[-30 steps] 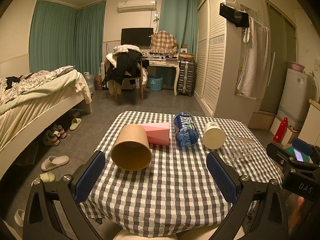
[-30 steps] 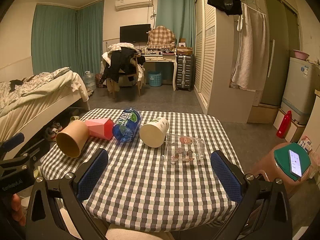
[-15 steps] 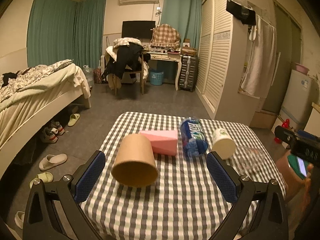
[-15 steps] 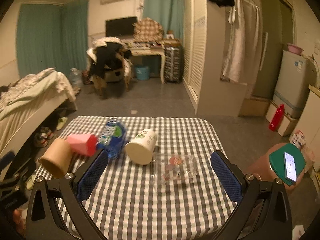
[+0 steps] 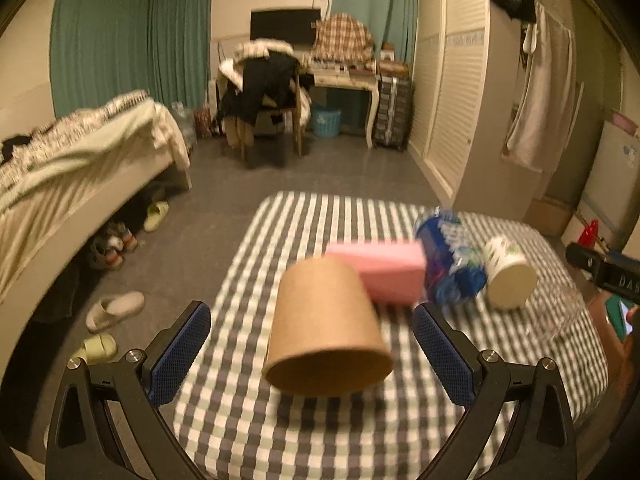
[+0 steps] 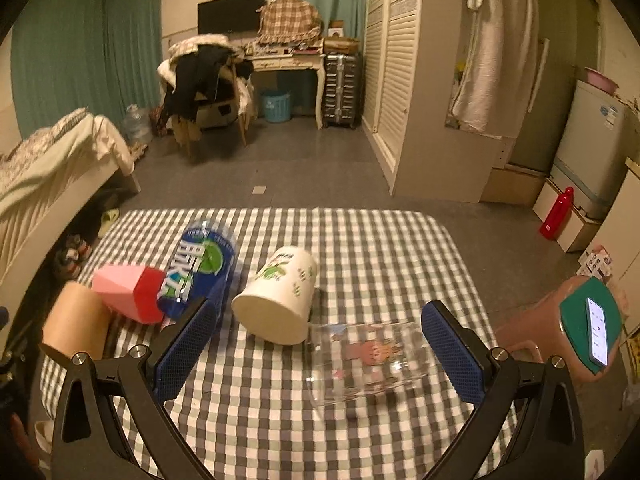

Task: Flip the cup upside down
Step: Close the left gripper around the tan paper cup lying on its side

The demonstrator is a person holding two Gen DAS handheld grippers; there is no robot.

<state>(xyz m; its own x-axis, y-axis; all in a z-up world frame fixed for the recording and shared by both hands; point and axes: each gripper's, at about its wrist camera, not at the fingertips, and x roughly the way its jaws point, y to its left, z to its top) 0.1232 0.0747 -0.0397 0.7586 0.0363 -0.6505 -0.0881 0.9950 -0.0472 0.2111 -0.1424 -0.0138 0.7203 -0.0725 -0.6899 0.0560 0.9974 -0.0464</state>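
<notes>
Left wrist view: open left gripper [image 5: 311,342] now nearer the brown paper cup [image 5: 326,330], lying sideways on the checked table [image 5: 304,432]. Right gripper [image 6: 318,338] open over the glass cup [image 6: 366,360]; bottle [image 6: 196,270] label unreadable.

Teal curtains [image 6: 64,52] line the wall behind a bed [image 5: 80,168] (unmade), grey floor [image 6: 304,160].

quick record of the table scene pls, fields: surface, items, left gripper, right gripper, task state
surface: checked tablecloth
items: brown paper cup, pink box, blue bottle, white cup, clear glass cup, all lying on their sides in a row
left gripper: open, brown paper cup in line between its fingers, not gripped
right gripper: open, clear glass cup in front of it
task state: no cup turned upside down yet
</notes>
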